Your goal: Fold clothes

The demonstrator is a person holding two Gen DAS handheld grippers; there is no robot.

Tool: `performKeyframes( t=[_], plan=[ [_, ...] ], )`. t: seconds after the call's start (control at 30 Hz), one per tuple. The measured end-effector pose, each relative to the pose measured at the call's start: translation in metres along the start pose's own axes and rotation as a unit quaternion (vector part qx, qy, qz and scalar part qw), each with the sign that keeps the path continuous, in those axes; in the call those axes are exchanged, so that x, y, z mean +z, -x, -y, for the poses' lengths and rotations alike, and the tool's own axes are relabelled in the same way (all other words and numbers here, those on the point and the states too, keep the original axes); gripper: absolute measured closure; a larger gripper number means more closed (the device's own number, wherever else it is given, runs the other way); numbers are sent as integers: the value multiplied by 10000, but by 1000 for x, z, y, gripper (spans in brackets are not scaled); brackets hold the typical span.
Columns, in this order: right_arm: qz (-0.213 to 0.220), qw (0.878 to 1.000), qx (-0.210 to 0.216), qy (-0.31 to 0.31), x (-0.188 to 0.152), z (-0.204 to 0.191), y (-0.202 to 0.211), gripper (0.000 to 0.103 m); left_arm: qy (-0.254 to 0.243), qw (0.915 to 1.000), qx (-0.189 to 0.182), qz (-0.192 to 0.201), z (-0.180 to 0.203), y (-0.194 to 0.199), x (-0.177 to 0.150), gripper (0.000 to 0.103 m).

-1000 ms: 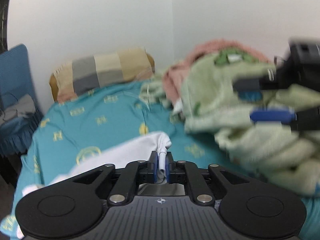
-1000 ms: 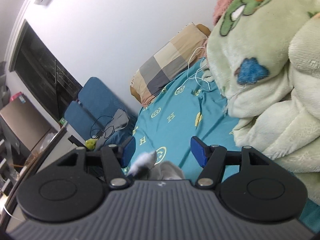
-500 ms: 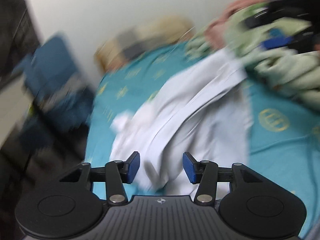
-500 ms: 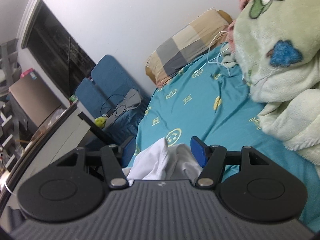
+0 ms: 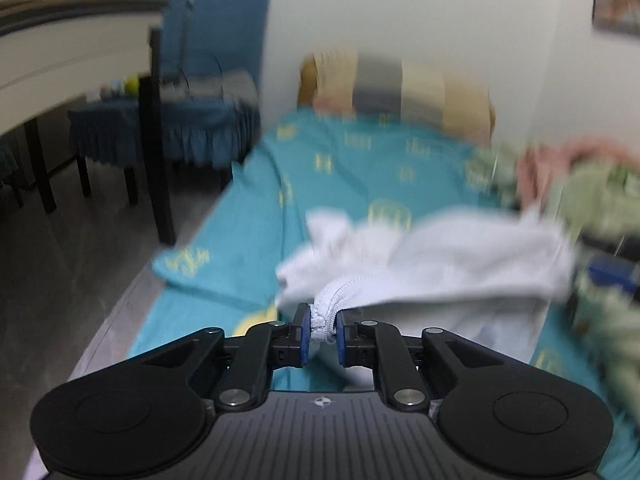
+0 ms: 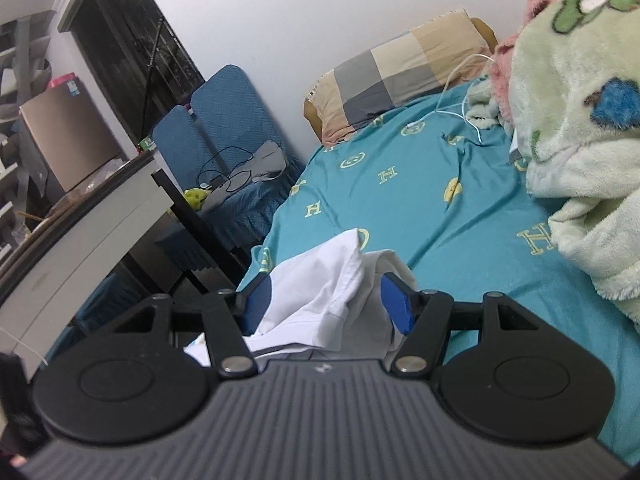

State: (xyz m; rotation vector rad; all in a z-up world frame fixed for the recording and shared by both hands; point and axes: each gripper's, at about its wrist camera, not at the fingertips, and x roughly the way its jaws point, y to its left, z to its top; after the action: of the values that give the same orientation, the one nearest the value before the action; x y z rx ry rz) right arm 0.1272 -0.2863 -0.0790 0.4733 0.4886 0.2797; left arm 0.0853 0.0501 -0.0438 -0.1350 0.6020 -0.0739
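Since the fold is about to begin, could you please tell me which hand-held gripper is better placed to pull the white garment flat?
Probably the left hand-held gripper: its jaws are closing on the white garment's stitched edge. The right hand-held gripper stands open, cloth loose between its fingers.

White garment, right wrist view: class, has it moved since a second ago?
Yes. The white garment now reaches further up between the fingers, covering more of the teal bedsheet toward the pillow.

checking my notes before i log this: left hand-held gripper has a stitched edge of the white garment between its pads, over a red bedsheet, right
Not quite: the bedsheet is teal with yellow motifs, not red. The rest stands: the left wrist view shows the left hand-held gripper closing on a stitched edge of the white garment.
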Motion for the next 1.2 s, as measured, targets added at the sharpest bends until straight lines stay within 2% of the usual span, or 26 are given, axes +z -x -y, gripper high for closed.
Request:
performKeyframes(
  t=[0.13,0.2,0.3,0.43,0.5,0.6,0.67,0.77,0.8,0.87,1.0,1.07,1.1,1.13,1.2],
  plan=[
    [159,9979,59,631,-5,-20,2,39,166,9966,-269,754,-2,38,14,91],
    [229,9946,107,1010,-8,-33,2,39,269,9942,-454,938,-2,49,19,91],
    [243,9851,164,1693,-18,-56,-2,39,294,9921,-606,1057,-1,59,24,91],
    [104,9658,-137,2587,-36,-83,-16,41,332,9923,-644,1005,-1,64,25,91],
    [102,9601,-432,2760,-41,-84,-24,41,349,9929,-622,957,-3,65,23,91],
    [132,9624,-993,2527,-37,-73,-32,42,367,9940,-562,869,-7,61,23,91],
    [152,9689,-1237,2138,-31,-59,-33,46,342,9953,-527,742,-8,56,21,91],
    [159,9772,-1374,1609,-26,-41,-33,90,292,9970,-478,530,-8,48,19,91],
    [210,9796,-1314,1505,-25,-38,-32,93,245,9976,-438,475,-7,45,17,91],
    [432,9824,-1106,1440,-24,-39,-25,97,116,9986,-335,383,-5,40,14,90],
    [833,9827,-702,1497,-20,-56,-9,97,-62,9995,-305,92,-2,30,7,86],
    [930,9831,-511,1493,-18,-61,-3,97,-211,9993,-302,-61,2,26,3,73],
    [945,9829,-458,1510,-18,-63,0,97,-293,9990,-300,-139,5,24,1,60],
    [950,9828,-422,1529,-19,-65,1,97,-325,9986,-335,-232,8,22,-1,53],
    [951,9828,-348,1543,-19,-67,4,97,-226,9985,-334,-363,11,17,-4,48]
  ],
)
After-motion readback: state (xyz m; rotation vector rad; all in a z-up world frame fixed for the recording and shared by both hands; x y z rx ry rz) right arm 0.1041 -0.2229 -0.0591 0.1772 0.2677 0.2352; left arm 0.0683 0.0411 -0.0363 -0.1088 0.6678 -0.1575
